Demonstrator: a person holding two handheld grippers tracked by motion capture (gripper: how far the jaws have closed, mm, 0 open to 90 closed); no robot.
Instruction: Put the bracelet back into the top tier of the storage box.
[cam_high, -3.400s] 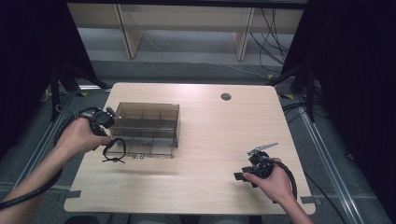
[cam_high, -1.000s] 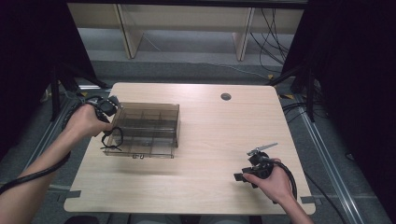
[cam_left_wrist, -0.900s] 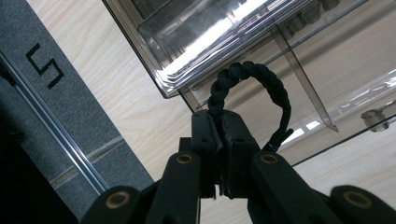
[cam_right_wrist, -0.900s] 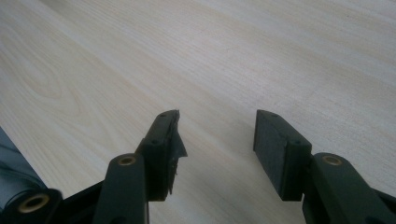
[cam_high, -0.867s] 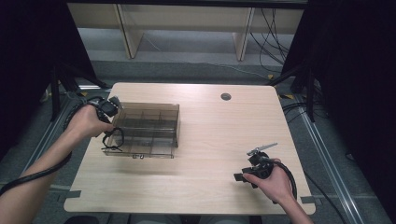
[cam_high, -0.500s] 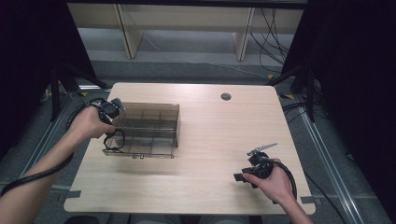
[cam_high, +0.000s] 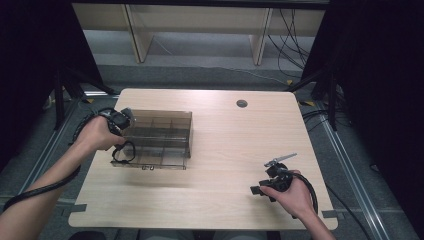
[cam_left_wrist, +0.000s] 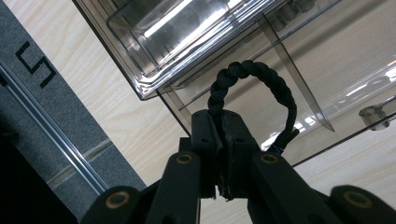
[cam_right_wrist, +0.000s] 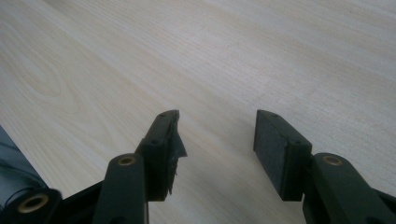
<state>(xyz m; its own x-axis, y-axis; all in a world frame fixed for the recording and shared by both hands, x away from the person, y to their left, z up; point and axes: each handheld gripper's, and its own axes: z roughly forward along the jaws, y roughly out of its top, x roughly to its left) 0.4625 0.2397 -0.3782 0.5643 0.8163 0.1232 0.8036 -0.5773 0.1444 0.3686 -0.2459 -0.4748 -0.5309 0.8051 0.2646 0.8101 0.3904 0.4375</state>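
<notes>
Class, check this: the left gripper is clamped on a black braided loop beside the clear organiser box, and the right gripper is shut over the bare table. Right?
Not quite. The right gripper is open: the right gripper view shows its jaws apart over the bare table. The left gripper is clamped on the black braided loop beside the clear organiser box.

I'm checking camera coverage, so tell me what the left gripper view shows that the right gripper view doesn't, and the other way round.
Left gripper view alone: its two black jaws pressed shut on a black braided cord loop, with the clear plastic organizer box just beyond, plus a strip of grey floor and a metal rail past the table edge.

Right gripper view alone: the right gripper with its jaws apart and nothing between them, over bare wood.

Both: the light wooden table and a pair of black jaws rising from the bottom.
</notes>
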